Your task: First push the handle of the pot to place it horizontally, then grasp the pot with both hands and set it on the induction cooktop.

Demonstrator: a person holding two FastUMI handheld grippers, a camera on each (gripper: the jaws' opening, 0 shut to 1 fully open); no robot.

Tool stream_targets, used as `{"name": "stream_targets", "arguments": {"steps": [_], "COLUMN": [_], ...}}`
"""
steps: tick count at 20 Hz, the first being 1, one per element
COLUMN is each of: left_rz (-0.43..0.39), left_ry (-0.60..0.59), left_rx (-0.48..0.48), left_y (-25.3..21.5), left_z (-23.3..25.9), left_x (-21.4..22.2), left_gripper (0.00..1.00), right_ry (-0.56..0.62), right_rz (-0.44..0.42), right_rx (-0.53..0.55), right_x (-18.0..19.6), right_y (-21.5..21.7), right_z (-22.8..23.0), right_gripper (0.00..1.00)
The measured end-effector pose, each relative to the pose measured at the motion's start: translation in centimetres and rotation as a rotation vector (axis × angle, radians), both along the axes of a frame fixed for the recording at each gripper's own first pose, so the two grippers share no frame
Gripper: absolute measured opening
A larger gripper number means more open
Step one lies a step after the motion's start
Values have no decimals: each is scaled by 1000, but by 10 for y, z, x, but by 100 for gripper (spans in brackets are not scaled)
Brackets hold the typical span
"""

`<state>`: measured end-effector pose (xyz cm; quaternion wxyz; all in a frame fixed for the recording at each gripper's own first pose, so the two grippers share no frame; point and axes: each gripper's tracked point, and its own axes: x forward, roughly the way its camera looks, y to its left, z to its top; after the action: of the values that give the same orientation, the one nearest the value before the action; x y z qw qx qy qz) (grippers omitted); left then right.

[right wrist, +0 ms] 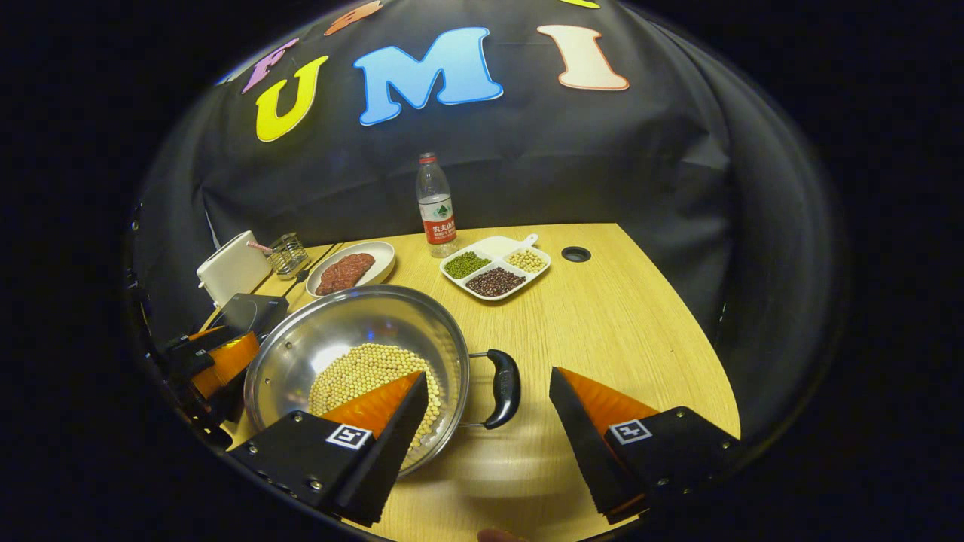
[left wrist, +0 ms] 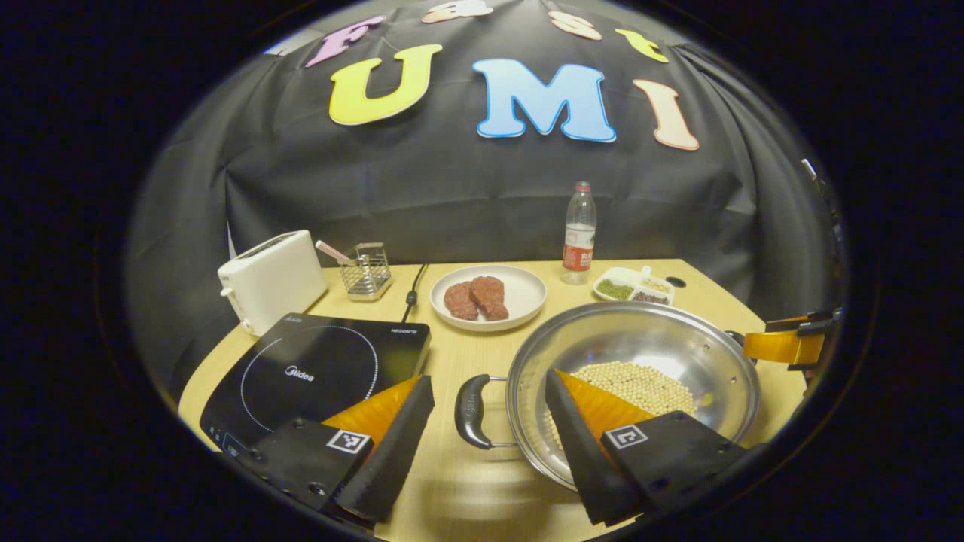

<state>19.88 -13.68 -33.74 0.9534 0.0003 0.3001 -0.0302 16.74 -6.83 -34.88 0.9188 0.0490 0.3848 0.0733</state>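
Round polished stainless-steel pot [left wrist: 633,369] with two black curved loop handles sits on the light wood-grain tabletop [right wrist: 625,324], just right of the flat black glass induction cooktop [left wrist: 316,373], not on it. Pale round soybeans [left wrist: 640,384] cover its bottom.

Left gripper [left wrist: 489,444]: released, fingers spread either side of the pot's left handle [left wrist: 473,410], no contact seen. Right gripper [right wrist: 489,436]: also released, straddling the right handle [right wrist: 503,388], one finger over the rim.

Behind: white ceramic plate with two red meat slabs [left wrist: 488,296], white boxy toaster [left wrist: 271,280], wire-mesh holder [left wrist: 365,271], clear plastic bottle [right wrist: 435,205], white divided dish of beans [right wrist: 495,272]. Black draped cloth wall [right wrist: 602,165] encloses the booth.
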Motion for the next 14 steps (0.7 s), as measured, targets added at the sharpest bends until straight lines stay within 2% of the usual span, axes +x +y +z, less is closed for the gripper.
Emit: {"name": "stream_targets", "arguments": {"steps": [3, 4, 6, 7, 8, 9, 10, 11, 12, 13, 14], "left_rz": [7, 11, 22, 28, 32, 32, 31, 31, 39, 45, 49], "left_ry": [33, 45, 55, 64, 75, 86, 98, 110, 120, 133, 146], "left_rx": [4, 7, 9, 13, 17, 23, 27, 28, 33, 35, 31], "left_y": [-5, -6, -7, -7, -6, -7, -8, -8, -7, -5, -5], "left_z": [-17, -22, -30, -34, -38, -42, -45, -49, -52, -56, -59], "left_x": [7, 7, 10, 10, 11, 11, 12, 10, 9, 8, 7], "left_gripper": [93, 98, 100, 93, 98, 98, 98, 98, 98, 95, 92], "right_ry": [32, 42, 61, 77, 92, 103, 104, 107, 109, 113, 110], "right_rz": [1, 3, 2, 4, 1, 0, -7, -2, -16, -20, -21], "right_rx": [4, 3, -9, -7, -8, -11, -18, -12, -21, -23, -25], "right_x": [7, 8, 11, 11, 11, 10, 12, 13, 13, 14, 12], "right_y": [7, 8, 8, 8, 8, 8, 6, 8, 4, 3, 4], "right_z": [-17, -22, -33, -38, -41, -45, -47, -49, -49, -49, -49], "right_gripper": [99, 99, 99, 98, 95, 81, 85, 71, 74, 63, 63]}}
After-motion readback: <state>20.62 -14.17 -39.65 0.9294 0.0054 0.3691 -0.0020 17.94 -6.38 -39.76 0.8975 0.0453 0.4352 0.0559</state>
